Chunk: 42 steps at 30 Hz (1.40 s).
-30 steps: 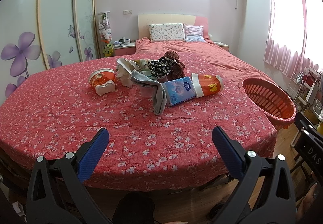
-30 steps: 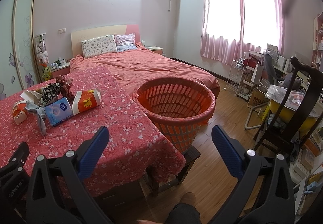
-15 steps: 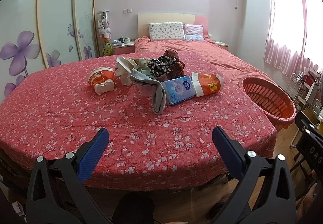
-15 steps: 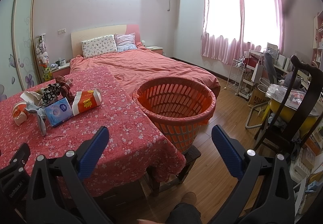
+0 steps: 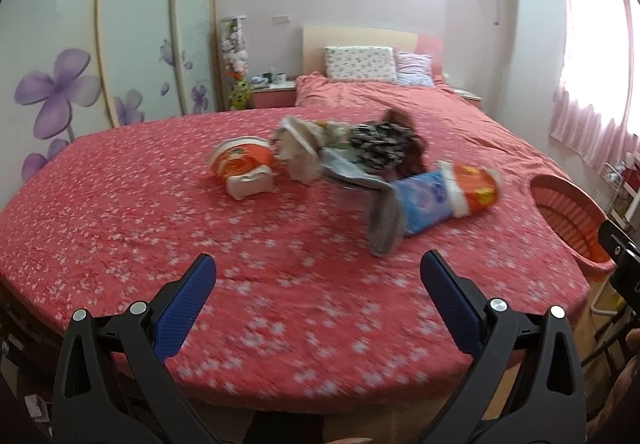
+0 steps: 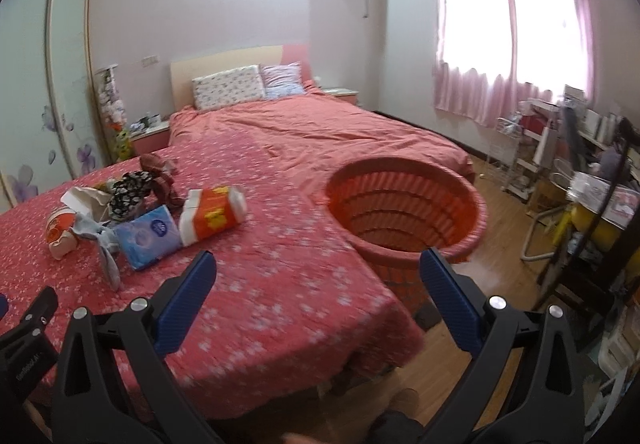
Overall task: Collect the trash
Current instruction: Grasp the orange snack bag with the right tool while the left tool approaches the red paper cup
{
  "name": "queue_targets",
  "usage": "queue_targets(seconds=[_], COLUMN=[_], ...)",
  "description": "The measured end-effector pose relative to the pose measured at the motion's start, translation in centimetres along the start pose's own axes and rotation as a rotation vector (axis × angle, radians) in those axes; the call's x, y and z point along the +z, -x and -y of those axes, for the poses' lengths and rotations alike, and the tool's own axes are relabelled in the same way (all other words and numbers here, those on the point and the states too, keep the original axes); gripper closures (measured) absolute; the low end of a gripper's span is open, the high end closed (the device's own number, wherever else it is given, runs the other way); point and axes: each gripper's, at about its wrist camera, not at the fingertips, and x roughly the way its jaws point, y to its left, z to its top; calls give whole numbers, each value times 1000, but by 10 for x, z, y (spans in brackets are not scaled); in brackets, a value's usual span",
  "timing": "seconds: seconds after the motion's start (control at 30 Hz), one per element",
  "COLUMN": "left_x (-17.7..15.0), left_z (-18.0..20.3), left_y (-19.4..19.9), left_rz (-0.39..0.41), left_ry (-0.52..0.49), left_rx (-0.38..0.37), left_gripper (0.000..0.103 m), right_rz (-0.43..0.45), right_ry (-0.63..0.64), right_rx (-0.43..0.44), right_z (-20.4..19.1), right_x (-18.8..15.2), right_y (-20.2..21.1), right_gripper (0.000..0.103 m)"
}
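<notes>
Left gripper (image 5: 318,276) wide open, nothing between the blue pads, hovering over near edge of the table (image 5: 120,211) with the red flowered cloth. Right gripper (image 6: 318,276) also wide open, empty, over the table's right near corner, pointing toward the basket (image 6: 404,203).

Trash clustered mid-table, toward the far side. From left to right in left view: orange cup (image 5: 240,159) on its side, small cream-coloured container (image 5: 250,185) touching its near side, crumpled beige paper (image 5: 300,151), black-and-white patterned cloth (image 5: 378,145) with a brown item (image 5: 412,151) behind, grey sock (image 5: 384,224) draping toward near edge, blue tissue pack (image 5: 424,203) just beside it, orange-and-white pack (image 5: 474,187) touching the blue one's right end. Left view motion-blurred, fine detail unreadable.

Same pile in right view at table's left side: blue tissue pack (image 6: 148,236), orange-and-white pack (image 6: 214,213), sock (image 6: 106,256), cup (image 6: 60,226).

Orange slatted basket beside the table's right edge, rim about level with tabletop, standing on a dark stool over wood floor; inside looks empty as far as visible. Bed (image 6: 320,131) with two pillows behind the table. Part of the left gripper's body at lower left of right view.
</notes>
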Motion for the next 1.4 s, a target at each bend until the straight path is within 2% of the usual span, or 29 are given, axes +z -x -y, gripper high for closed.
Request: queue_targets(seconds=[0.13, 0.3, 0.53, 0.63, 0.7, 0.87, 1.07, 1.4], left_x=[11, 23, 35, 42, 47, 57, 64, 75], left_z=[-25, -53, -81, -91, -97, -109, -110, -109], left_y=[-16, -34, -64, -75, -81, -94, -115, -151], left_rz=[-16, -31, -67, -85, -95, -106, -141, -229], left_ry=[34, 68, 95, 107, 118, 121, 106, 152], left_rx=[22, 54, 96, 102, 98, 100, 92, 38], left_gripper=[2, 2, 2, 3, 5, 9, 9, 9], right_rz=[-42, -113, -235, -280, -307, -290, -281, -238], right_ry=[-10, 16, -13, 1, -3, 3, -3, -15], right_rx=[69, 166, 178, 174, 204, 231, 252, 241], right_z=[-15, -45, -59, -60, -60, -58, -50, -42], right_x=[15, 36, 49, 49, 46, 48, 45, 49], right_y=[-31, -88, -155, -171, -180, -173, -168, -155], right_gripper=[9, 31, 44, 57, 71, 84, 85, 85])
